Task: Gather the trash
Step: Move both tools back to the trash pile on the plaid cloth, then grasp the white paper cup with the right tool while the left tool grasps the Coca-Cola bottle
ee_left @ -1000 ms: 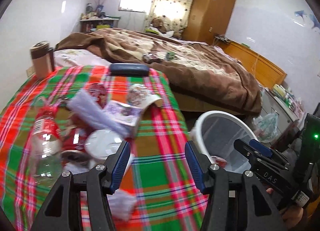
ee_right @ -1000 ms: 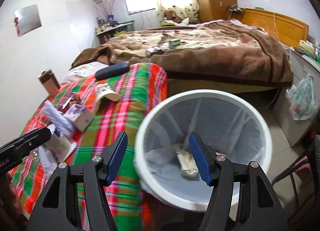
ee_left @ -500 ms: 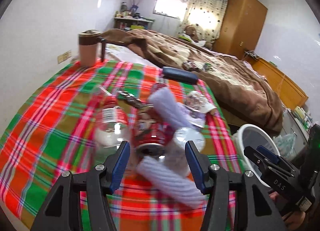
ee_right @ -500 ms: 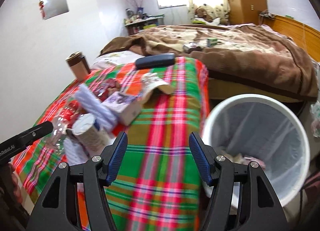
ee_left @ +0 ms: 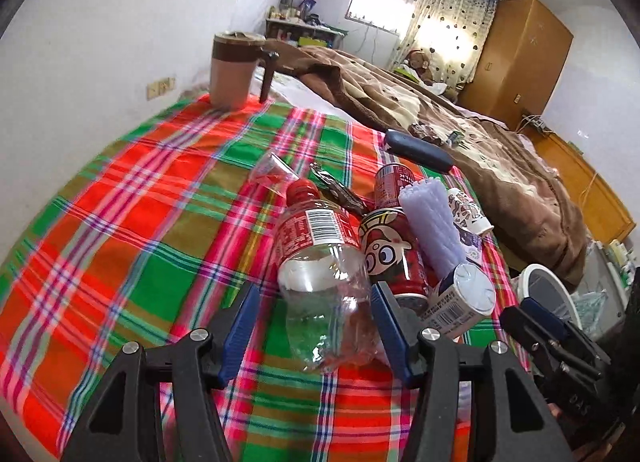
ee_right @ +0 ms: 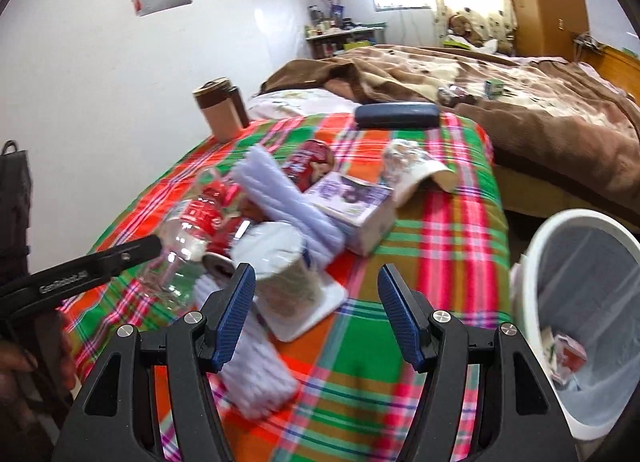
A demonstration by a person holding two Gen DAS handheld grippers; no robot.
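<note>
Both tongs stand apart; the left tongs [ee_left: 314, 326] straddle the empty bottle [ee_left: 320, 258] mid-bench; light, crushable, slippery; grip its body.

A counter [ee_left: 132, 230] under a red-and-green plaid cloth carries the litter. Between the left tool's [ee_left: 312, 326] blue pads lies a clear plastic bottle [ee_left: 320, 262]; just to its right, red cans [ee_left: 394, 258], a lilac ribbed roll [ee_left: 430, 222] and a white-lidded tub [ee_left: 460, 298]. Farther ahead stand a brown mug [ee_left: 234, 68] and a dark case [ee_left: 416, 150].
</note>
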